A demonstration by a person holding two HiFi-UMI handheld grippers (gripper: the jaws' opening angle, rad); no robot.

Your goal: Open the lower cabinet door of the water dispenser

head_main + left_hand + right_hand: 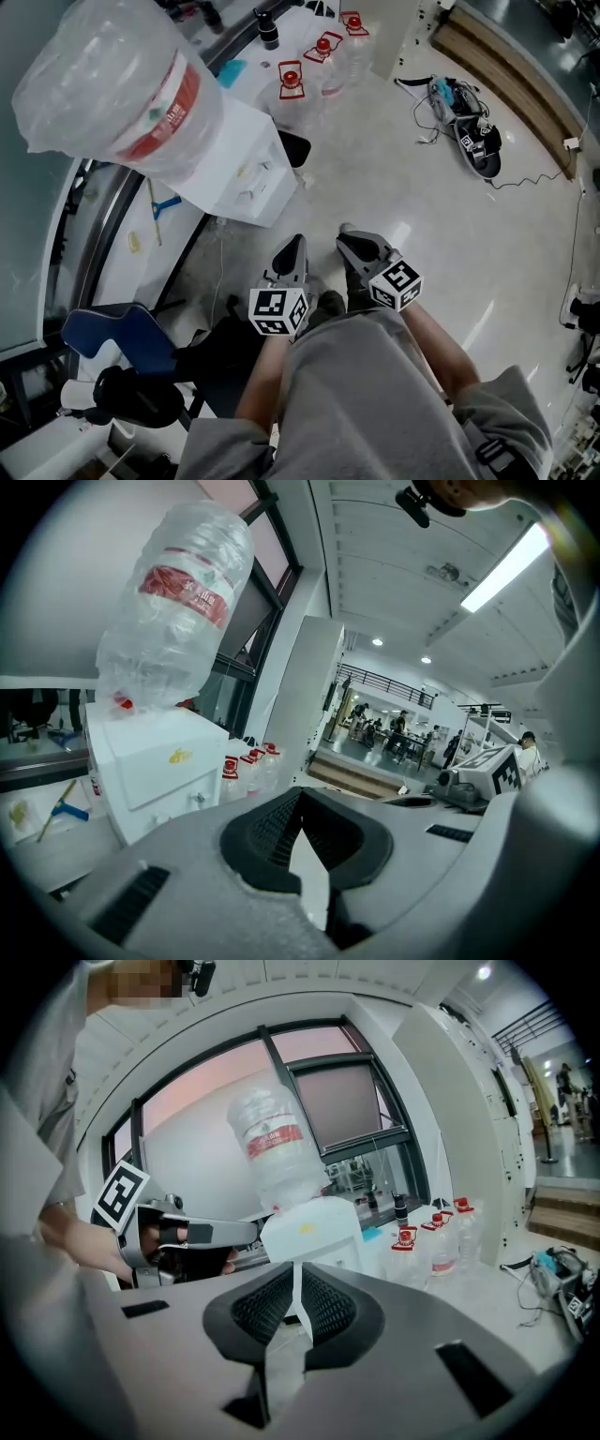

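Hovering empty with jaws pressed together, the left gripper (292, 246) and right gripper (349, 236) sit short of the water dispenser (239, 164) at the floor's left edge, so they may skid off its unseen lower cabinet door.

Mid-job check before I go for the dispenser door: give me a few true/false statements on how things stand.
1. The left gripper and the right gripper are both shut with nothing between the jaws. True.
2. The left gripper touches the dispenser. False: it is held short of it, near the person's body.
3. A big water bottle sits upside down on the dispenser. True.
4. The small bottles on the floor have blue caps. False: their caps are red.
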